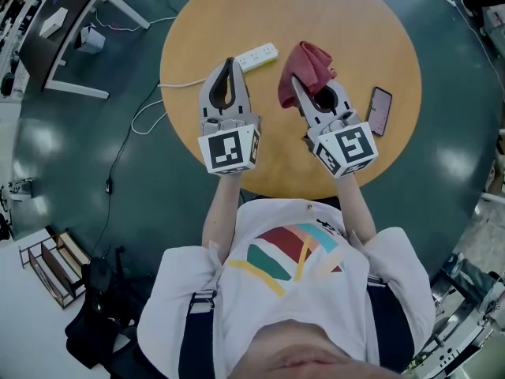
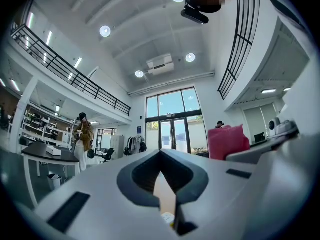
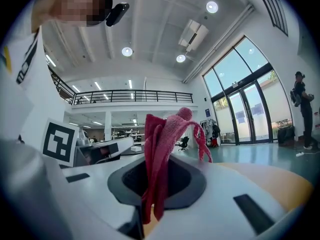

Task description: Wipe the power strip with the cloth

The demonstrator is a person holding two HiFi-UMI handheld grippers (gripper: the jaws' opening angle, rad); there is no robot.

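A white power strip (image 1: 257,55) lies on the round wooden table (image 1: 355,38), its cord running off the left edge. My left gripper (image 1: 230,61) hovers just short of the strip, jaws shut with nothing in them. In the left gripper view the closed tips (image 2: 161,153) meet above a sliver of the power strip (image 2: 167,217). My right gripper (image 1: 297,82) is shut on a red cloth (image 1: 309,63), which bunches up above its tips. In the right gripper view the cloth (image 3: 165,134) hangs pinched between the jaws.
A dark phone (image 1: 379,110) lies on the table right of my right gripper. A white cord (image 1: 146,117) loops on the floor to the left. A desk (image 1: 71,22) stands at the far left. A person (image 2: 82,139) stands in the hall behind.
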